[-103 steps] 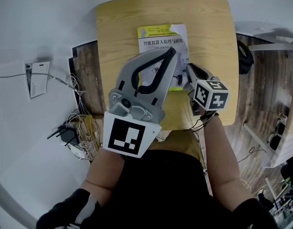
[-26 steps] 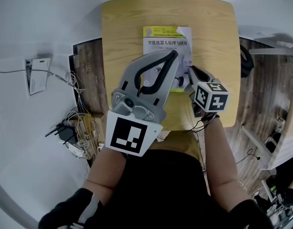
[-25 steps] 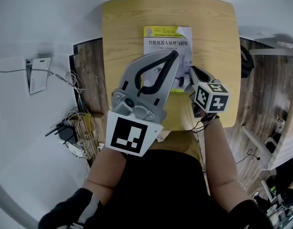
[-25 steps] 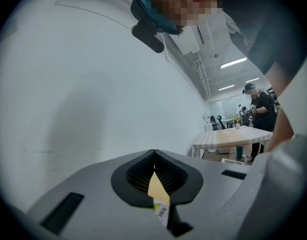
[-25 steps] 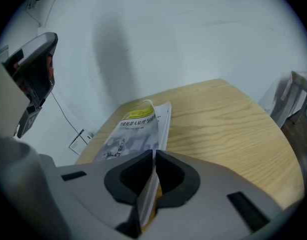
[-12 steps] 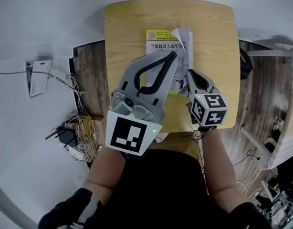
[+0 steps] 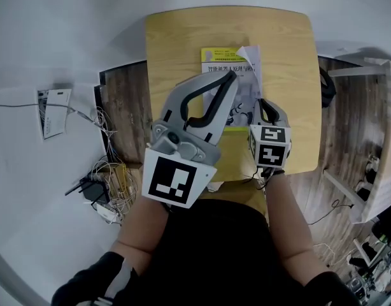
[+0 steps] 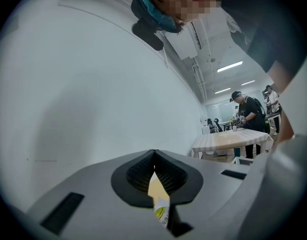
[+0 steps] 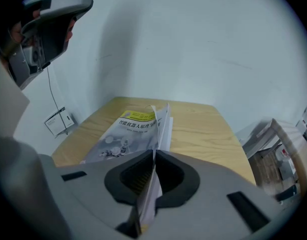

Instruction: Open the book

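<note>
Two jaws of the right gripper (image 9: 153, 159), just closing, pinched lifted white pages (image 9: 162, 120) of the grey-and-yellow paperback book (image 7: 222, 59) between them; the left gripper (image 8: 153, 156) had its jaws together, empty.

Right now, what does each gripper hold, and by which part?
The right gripper holds the book by its cover's lifted edge; its jaws have just been closing. The left gripper holds nothing.

Left gripper (image 7: 228, 77): grey curved shell, black ribbed pads (image 8: 137, 173), white cube (image 7: 176, 182) bearing black square marker. Right gripper (image 7: 262, 104): same grey-black build, smaller marker cube (image 7: 269, 145). Black top (image 7: 214, 247).
</note>
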